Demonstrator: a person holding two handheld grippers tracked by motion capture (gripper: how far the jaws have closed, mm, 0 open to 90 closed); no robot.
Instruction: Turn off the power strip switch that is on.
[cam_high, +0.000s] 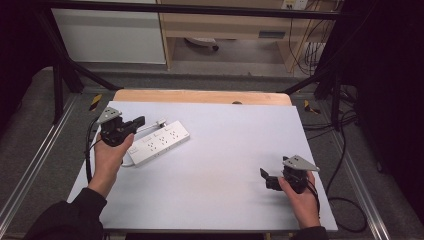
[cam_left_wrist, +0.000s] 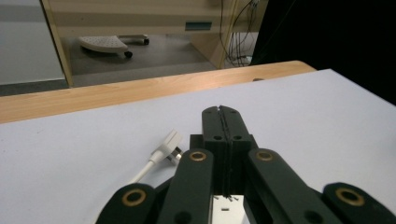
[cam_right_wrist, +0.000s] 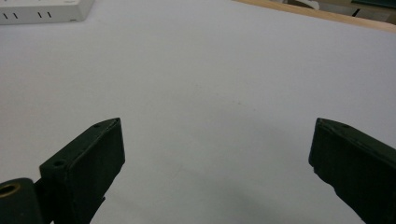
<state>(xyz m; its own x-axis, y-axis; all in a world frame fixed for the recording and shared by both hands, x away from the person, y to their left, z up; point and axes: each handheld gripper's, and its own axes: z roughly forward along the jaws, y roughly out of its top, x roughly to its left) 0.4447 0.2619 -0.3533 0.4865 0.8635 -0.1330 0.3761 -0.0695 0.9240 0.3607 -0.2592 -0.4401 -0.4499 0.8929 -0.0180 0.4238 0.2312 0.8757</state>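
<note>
A white power strip lies at the left of the white table top, and its corner shows in the right gripper view. A white plug on a thin cable lies just behind it, also seen in the left gripper view. My left gripper hovers over the strip's left end; its jaws are pressed flat together with nothing between them, and a bit of the strip shows beneath. My right gripper rests at the front right, jaws wide apart over bare table.
A wooden strip borders the table's far edge. Beyond it stand a wooden shelf unit and a white cabinet on the floor. Black frame bars flank the table, and cables trail at the right.
</note>
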